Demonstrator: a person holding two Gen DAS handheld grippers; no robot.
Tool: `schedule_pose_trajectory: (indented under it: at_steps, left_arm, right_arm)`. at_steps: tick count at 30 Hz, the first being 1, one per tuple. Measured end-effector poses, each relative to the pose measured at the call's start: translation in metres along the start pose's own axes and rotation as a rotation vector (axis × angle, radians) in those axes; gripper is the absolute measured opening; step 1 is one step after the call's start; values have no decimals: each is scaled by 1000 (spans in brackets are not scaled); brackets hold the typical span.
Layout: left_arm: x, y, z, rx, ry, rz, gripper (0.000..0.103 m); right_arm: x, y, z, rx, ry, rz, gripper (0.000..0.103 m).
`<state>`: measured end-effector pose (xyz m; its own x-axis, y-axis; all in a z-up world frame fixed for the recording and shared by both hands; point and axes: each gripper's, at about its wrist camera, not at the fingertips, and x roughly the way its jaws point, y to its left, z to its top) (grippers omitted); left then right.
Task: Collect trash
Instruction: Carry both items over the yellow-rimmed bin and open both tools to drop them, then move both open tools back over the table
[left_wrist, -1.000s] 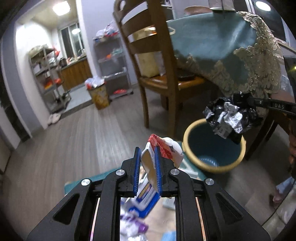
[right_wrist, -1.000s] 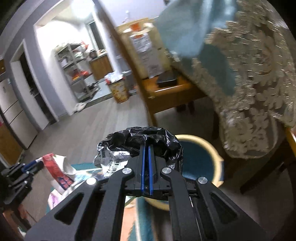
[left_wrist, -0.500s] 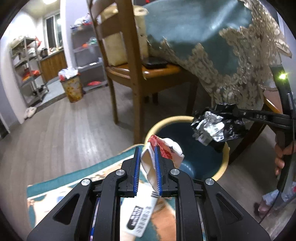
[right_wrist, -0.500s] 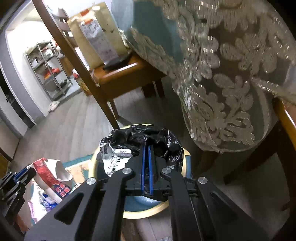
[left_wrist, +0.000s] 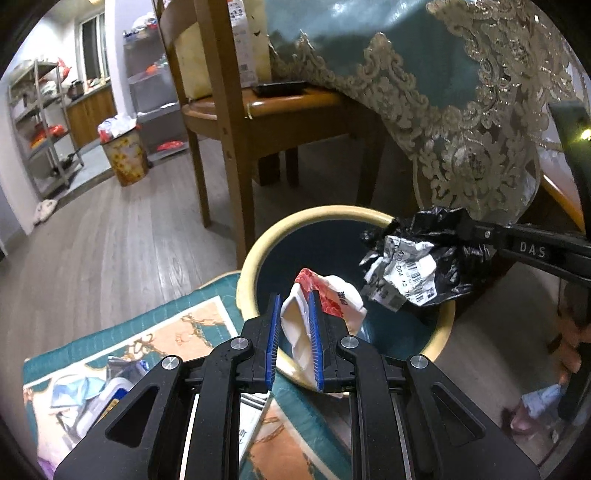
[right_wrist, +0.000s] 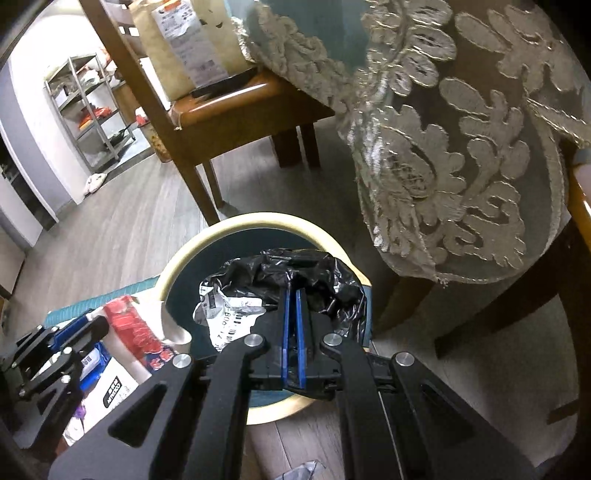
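Two grippers over one bin, each with a load. Notes run largest to smallest.

Tablecloth (right_wrist: 461, 155): teal, heavy lace border, hangs well ahead of and above both sets of jaws. Wooden chair (left_wrist: 236, 110) ahead and left of them, a bag and a flat dark item on its seat.

Bin (left_wrist: 255, 251): round, cream rim, dark teal inside, standing on the floor against the edge of a patterned mat (left_wrist: 177, 332). It lies directly ahead of and below both jaw tips, likely placed there so trash picked off the mat needs only a short carry.

Black plastic wad (right_wrist: 295, 273) with a crumpled white barcode label: right gripper (right_wrist: 292, 295) has its jaws pressed together on a fold of it. The bulk hangs ahead of the tips, inside the rim's outline as seen from that wrist. Thin film, so a pinch at one fold carries it all.

Red-and-white paper wrapper (left_wrist: 325, 302): left gripper (left_wrist: 293, 306) jaws clamped on it, a narrow gap filled by the paper. It sticks out past the tips over the near rim.

More litter lies on the mat, below and behind the left jaws: cartons, scraps, hard to name.

Judgement: both loads look positioned for release; the wrapper sits closer to the rim and might catch it.
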<state>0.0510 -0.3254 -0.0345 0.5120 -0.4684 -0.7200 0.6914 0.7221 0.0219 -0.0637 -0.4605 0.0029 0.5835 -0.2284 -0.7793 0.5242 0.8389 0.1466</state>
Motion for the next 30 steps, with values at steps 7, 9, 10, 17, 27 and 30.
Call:
schedule_pose_trajectory:
  at_steps: [7, 9, 10, 17, 27, 30]
  left_arm:
    - [3, 4, -2, -2, 0, 20, 24]
    - [0, 7, -1, -10, -7, 22, 27]
    - [-1, 8, -1, -13, -9, 19, 29]
    - [-12, 13, -1, -3, -27, 27, 41]
    - [-36, 30, -2, -29, -72, 52, 78]
    - [-46, 38, -4, -32, -87, 66, 83]
  right_arm:
    - [-2, 8, 2, -31, -19, 14, 11]
    - [-3, 10, 3, -43, -29, 12, 19]
    - [-3, 11, 4, -46, -32, 11, 24]
    - [-7, 18, 7, -61, -53, 26, 48]
    - [-23, 39, 10, -88, -104, 59, 92]
    - [-32, 52, 11, -113, -136, 80, 97]
